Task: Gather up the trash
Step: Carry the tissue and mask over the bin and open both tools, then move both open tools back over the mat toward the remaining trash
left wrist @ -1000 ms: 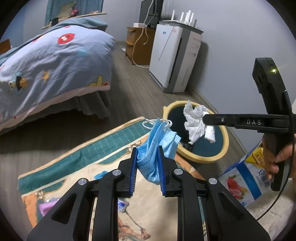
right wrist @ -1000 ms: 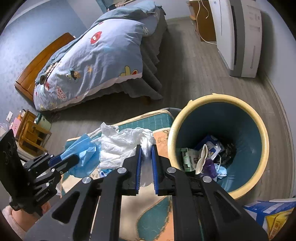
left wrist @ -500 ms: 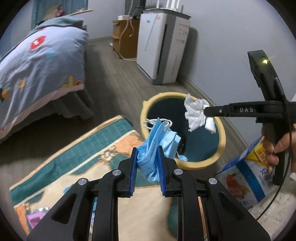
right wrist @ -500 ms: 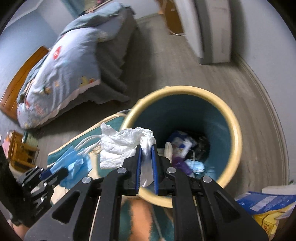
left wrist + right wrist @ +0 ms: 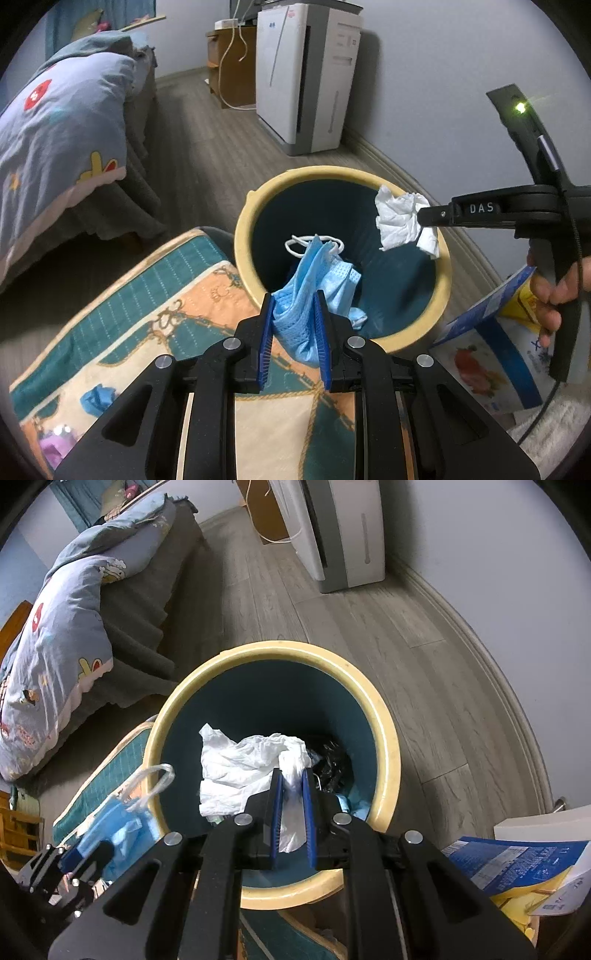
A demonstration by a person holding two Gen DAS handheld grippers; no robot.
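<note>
Holding item 1: crumpled pale-blue pleated face mask w/ white ear loops [image 5: 314, 284], pinched between blue pads of left gripper [image 5: 295, 317], jaws nearly closed on it; mask hangs over near rim of round bin, yellow rim, dark teal inside [image 5: 243, 221]; item 2: crumpled white tissue paper [image 5: 251, 771], clamped in right gripper [image 5: 291, 797], jaws nearly closed, tissue above bin opening; bin contents: dark & blue scraps at bottom; bin stands on grey wood floor [image 5: 369, 635], touching edge of teal-and-orange patterned rug [image 5: 147, 306]; blue-white carton [image 5: 487, 354] just beside bin; small blue scrap [image 5: 96, 400] on rug.
</note>
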